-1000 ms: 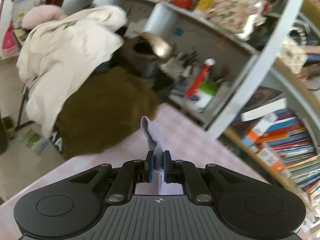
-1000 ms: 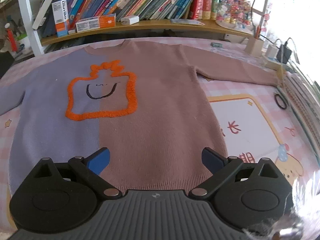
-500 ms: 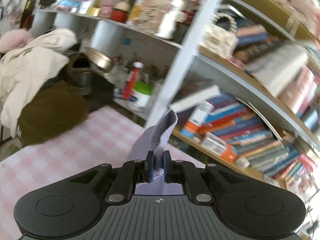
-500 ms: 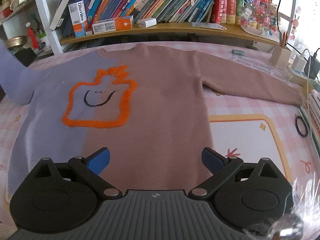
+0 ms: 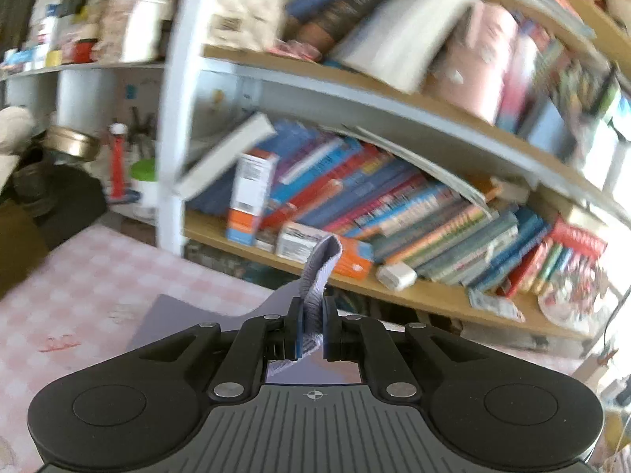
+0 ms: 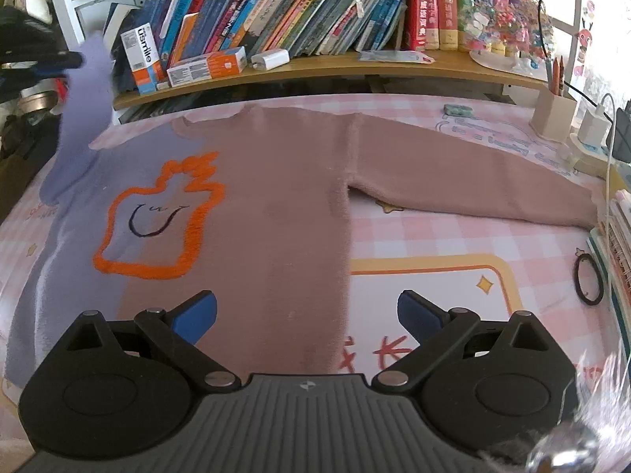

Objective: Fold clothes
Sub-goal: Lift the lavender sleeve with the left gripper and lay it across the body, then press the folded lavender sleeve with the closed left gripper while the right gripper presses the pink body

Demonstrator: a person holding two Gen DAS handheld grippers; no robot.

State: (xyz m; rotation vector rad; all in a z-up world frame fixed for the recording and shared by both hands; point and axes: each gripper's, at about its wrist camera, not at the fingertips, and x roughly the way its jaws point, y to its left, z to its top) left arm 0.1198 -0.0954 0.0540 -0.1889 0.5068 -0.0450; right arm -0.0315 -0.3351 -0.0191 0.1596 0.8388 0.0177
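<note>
A sweater [image 6: 276, 197], lilac on its left half and dusty pink on its right, lies face up on the pink checked table [image 6: 434, 236]; an orange outlined figure [image 6: 157, 220] is on its chest. My left gripper [image 5: 311, 327] is shut on the lilac sleeve cuff [image 5: 319, 268], which sticks up between the pads. In the right wrist view that lilac sleeve [image 6: 84, 106] hangs lifted at the far left, under the left gripper [image 6: 43, 63]. The pink sleeve [image 6: 473, 181] lies stretched out to the right. My right gripper [image 6: 307, 315] is open above the sweater's hem, holding nothing.
A bookshelf [image 6: 295, 67] full of books runs along the table's far edge. A pen holder [image 6: 554, 112], a charger [image 6: 591, 128] and cables stand at the right, a black hair tie [image 6: 587, 278] lies near the right edge, and notebooks [image 6: 619, 228] are stacked there.
My left gripper has carried the lilac sleeve cuff up and rightward, from the clothes pile toward the bookshelf. The right gripper's view has shifted right across the sweater, jaws unchanged.
</note>
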